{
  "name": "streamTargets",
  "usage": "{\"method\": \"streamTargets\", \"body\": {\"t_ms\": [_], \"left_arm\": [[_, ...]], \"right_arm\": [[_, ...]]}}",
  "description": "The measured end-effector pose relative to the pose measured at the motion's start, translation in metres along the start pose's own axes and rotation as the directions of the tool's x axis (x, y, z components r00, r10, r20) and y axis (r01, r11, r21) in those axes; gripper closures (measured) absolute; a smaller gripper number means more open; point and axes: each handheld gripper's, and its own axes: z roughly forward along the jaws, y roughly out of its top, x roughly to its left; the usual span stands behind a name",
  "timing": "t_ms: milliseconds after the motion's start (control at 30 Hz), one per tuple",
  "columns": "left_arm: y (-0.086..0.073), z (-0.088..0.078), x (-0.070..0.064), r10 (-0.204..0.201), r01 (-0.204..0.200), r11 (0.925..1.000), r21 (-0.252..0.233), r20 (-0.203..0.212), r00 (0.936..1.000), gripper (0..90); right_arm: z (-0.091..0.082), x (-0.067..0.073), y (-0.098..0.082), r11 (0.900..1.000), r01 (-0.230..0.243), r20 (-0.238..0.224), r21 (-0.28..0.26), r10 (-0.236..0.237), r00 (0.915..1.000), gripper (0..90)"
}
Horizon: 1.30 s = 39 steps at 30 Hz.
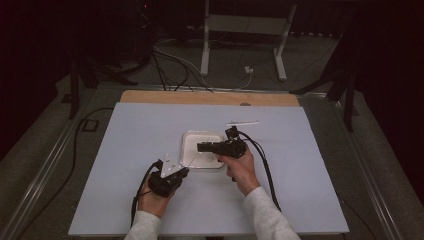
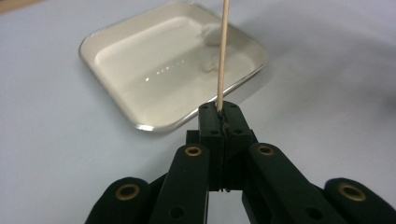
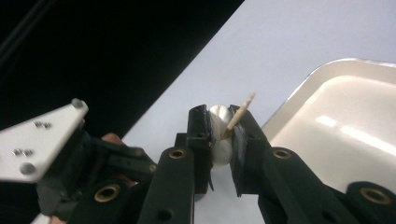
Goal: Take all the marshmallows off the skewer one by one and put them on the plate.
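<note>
My left gripper [image 2: 220, 112] is shut on the base of a thin wooden skewer [image 2: 222, 51] that points toward a white square tray [image 2: 154, 125]. Two white marshmallow pieces [image 2: 208, 65] lie in the tray. In the high view the left gripper [image 1: 185, 171] sits at the tray's [image 1: 202, 133] near left corner, and my right gripper [image 1: 200, 147] hovers over the tray pointing left. The right gripper [image 3: 222, 116] is shut on a white marshmallow [image 3: 219, 140], with the skewer tip [image 3: 239, 116] poking out of it beside the tray [image 3: 299, 93].
A pale blue mat [image 1: 140, 130] covers the table, with a wooden strip [image 1: 210, 97] along its far edge. A thin white stick [image 1: 242, 123] lies beyond the tray. Cables trail from both grippers toward the near edge. The left gripper's grey plate [image 3: 37, 140] is close to the right jaws.
</note>
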Motion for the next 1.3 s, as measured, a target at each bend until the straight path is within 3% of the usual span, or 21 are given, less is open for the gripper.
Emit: {"method": "streamTargets", "body": {"t_ms": [100,300,433,533,1300], "left_arm": [[0.001,0.002,-0.003,0.01,-0.01,0.9999,0.001,-0.004,0.9999,90.0],[-0.001,0.001,-0.001,0.017,-0.017,0.9998,-0.001,-0.01,0.9998,90.0],[-0.002,0.002,-0.002,0.048,-0.047,0.9986,0.025,-0.029,0.9984,90.0],[-0.001,0.0,0.0,0.033,-0.033,0.9994,0.012,-0.016,0.9993,90.0],[-0.003,-0.002,0.001,0.062,-0.062,0.9981,0.007,-0.027,0.9977,90.0]], "right_arm": [[-0.004,0.0,0.002,1.0,0.013,0.012,0.002,-0.013,0.9998,79.4],[-0.003,-0.003,0.002,1.0,-0.012,0.005,-0.004,0.012,0.9999,79.4],[-0.005,-0.006,0.003,0.999,-0.036,0.005,-0.014,0.036,0.9994,79.6],[-0.011,-0.009,0.006,0.998,-0.053,0.006,-0.039,0.053,0.9986,79.5],[-0.023,-0.015,0.012,0.992,-0.075,0.018,-0.098,0.077,0.9968,80.8]]}}
